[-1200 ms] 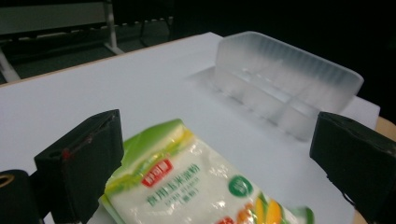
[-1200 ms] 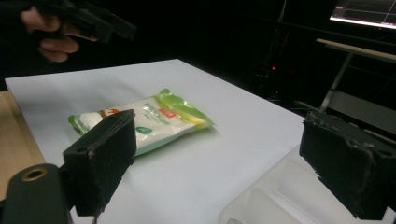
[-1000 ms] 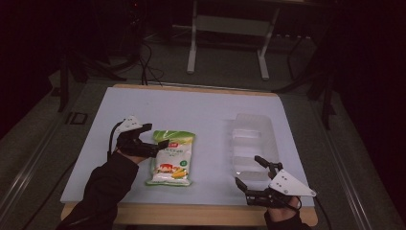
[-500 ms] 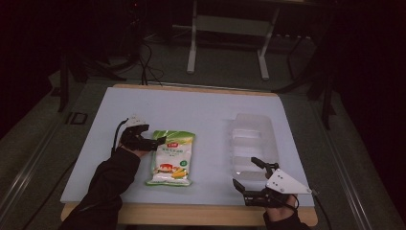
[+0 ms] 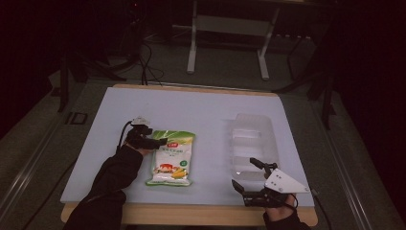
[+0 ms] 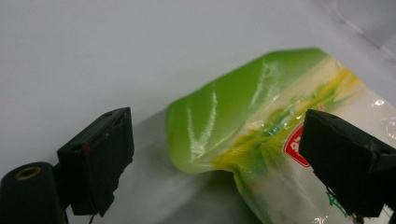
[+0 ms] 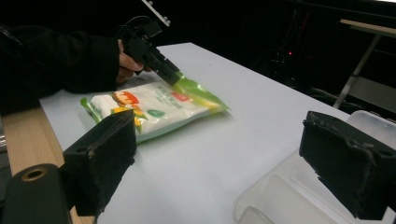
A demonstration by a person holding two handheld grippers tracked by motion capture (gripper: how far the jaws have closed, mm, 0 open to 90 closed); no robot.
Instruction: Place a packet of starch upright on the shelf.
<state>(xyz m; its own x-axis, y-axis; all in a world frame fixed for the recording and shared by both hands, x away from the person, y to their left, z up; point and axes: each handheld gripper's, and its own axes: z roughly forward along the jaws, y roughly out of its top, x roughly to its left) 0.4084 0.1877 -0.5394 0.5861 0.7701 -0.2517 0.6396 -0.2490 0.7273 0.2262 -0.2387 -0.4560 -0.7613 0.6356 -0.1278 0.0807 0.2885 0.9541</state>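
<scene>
- the fingers [image 6: 95, 161] of the left gripper [image 5: 152, 142] stand wide apart with nothing between them, straddling the green top corner of the snack bag [image 5: 171, 159]; one pad sits out on the bare worktop [image 5: 201, 110], the other hangs over the bag's printed face, and i cannot tell whether either pad touches the film.
- the fingers [image 7: 100, 158] of the right gripper [image 5: 249, 175] are also spread wide and empty, low at about 5 o'clock on the worktop, just beside the near end of the clear plastic tray [image 5: 253, 143].
- the bag lies flat at about 7 o'clock from the worktop's middle, well apart from the tray, which sits toward 4 o'clock.
- handling, as a judgement: the bag looks light, soft and glossy, so its film would likely slip and buckle under the pads; the contents look loose and could shift or crush.
- the flat sealed green band along the top edge seems the best place to pinch, since it is thin, stiffer than the filled body and raised slightly off the worktop at the corner.
- the tray looks thin and flexible; a hard squeeze on its wall would likely deform it.
</scene>
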